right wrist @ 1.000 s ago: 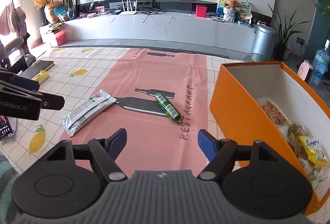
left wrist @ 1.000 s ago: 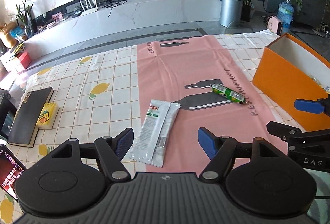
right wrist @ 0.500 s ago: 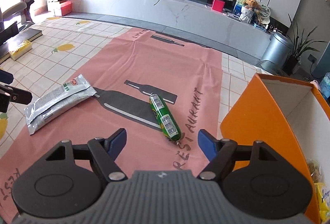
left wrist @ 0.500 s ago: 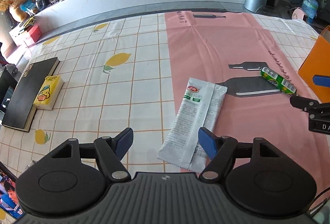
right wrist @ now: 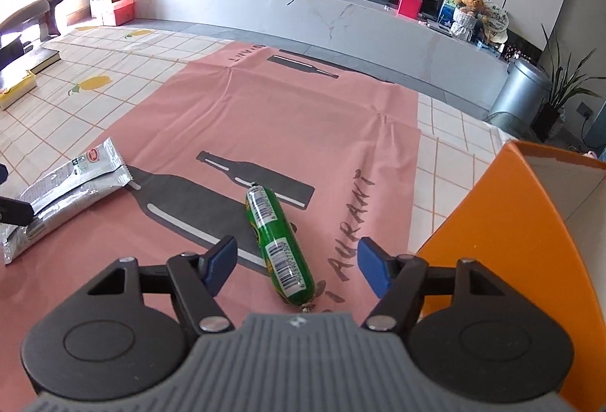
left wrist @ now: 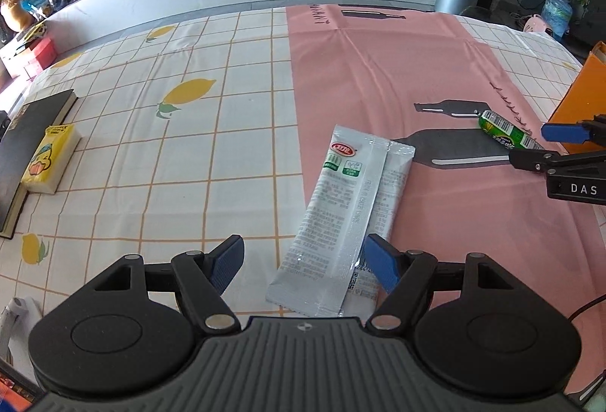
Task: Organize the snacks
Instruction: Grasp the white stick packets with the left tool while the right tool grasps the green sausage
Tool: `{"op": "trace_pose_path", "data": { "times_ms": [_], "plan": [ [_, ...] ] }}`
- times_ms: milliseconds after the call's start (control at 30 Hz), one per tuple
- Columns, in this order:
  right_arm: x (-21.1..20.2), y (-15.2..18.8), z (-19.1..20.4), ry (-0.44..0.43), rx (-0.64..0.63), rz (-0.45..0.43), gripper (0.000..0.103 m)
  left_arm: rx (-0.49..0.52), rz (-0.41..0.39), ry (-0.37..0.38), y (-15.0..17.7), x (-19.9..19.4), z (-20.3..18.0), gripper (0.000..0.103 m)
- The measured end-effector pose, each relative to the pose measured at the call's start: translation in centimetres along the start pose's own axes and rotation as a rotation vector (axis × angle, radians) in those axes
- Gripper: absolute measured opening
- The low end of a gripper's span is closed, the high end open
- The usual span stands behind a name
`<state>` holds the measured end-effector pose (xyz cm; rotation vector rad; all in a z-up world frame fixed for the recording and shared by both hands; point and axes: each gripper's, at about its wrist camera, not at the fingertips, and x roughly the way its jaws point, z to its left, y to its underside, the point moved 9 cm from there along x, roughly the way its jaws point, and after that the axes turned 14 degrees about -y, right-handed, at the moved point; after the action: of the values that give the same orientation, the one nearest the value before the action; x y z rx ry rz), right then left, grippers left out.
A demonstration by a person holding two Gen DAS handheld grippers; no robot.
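Observation:
A silver snack packet (left wrist: 341, 218) lies flat, half on the pink runner (left wrist: 397, 71). Its near end sits between the blue pads of my left gripper (left wrist: 303, 262), whose jaws are opening and touch nothing. A green sausage snack (right wrist: 280, 241) lies on the runner between the pads of my right gripper (right wrist: 296, 263). Those jaws are closing, with a gap still on both sides of the sausage. The same sausage (left wrist: 507, 135) and right gripper (left wrist: 545, 145) show at the right edge of the left wrist view. The packet (right wrist: 64, 192) shows at the left of the right wrist view. An orange box (right wrist: 503, 241) stands just right of the sausage.
A black book (left wrist: 26, 146) with a yellow tissue pack (left wrist: 49, 158) on it lies at the table's left side. A checked lemon tablecloth (left wrist: 189, 131) covers the table. Beyond the far edge are the floor, a white TV bench (right wrist: 341, 18) and a metal bin (right wrist: 522, 90).
Both grippers have come down and forward over the table. The packet's near end now lies between the left pads and the sausage between the right pads. The right jaws have narrowed.

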<state>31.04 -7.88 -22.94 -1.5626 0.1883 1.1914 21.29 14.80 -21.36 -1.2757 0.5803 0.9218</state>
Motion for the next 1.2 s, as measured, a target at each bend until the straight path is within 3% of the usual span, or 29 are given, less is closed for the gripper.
{"op": "trace_pose_path", "data": {
  "times_ms": [167,267,400,500,600,733,833,1033,1200],
  "plan": [
    [0.0,1.3,1.2,-0.035,0.011,0.023,0.047,-0.041,0.011,0.026,-0.1,0.4,-0.1,0.088],
    [-0.2,1.6,2.0,-0.064,0.014,0.025,0.036,-0.068,0.039,0.094,0.2,0.4,-0.6,0.088],
    [-0.4,1.5,3.1,-0.09,0.005,0.022,0.036,-0.017,0.024,0.103,0.3,-0.1,-2.0,0.088],
    [-0.5,1.3,3.1,-0.085,0.01,0.008,0.045,0.013,0.016,0.113,-0.1,-0.1,-3.0,0.088],
    [-0.2,0.5,2.1,-0.074,0.071,-0.02,0.046,0.019,-0.001,0.053,-1.3,0.4,-3.3,0.088],
    [0.3,-0.5,1.1,-0.096,0.153,-0.058,0.046,0.013,-0.002,0.045,-2.1,1.3,-3.9,0.088],
    [0.5,-0.7,1.3,-0.09,0.142,-0.067,0.046,0.035,-0.018,0.01,-1.6,1.5,-4.1,0.092],
    [1.4,-0.4,2.2,-0.086,0.087,-0.053,0.046,-0.016,-0.025,0.005,-1.4,1.7,-3.2,0.093],
    [1.5,0.0,2.5,-0.064,0.052,-0.05,0.041,-0.016,-0.041,0.021,-1.4,1.5,-3.5,0.08]
  ]
}}
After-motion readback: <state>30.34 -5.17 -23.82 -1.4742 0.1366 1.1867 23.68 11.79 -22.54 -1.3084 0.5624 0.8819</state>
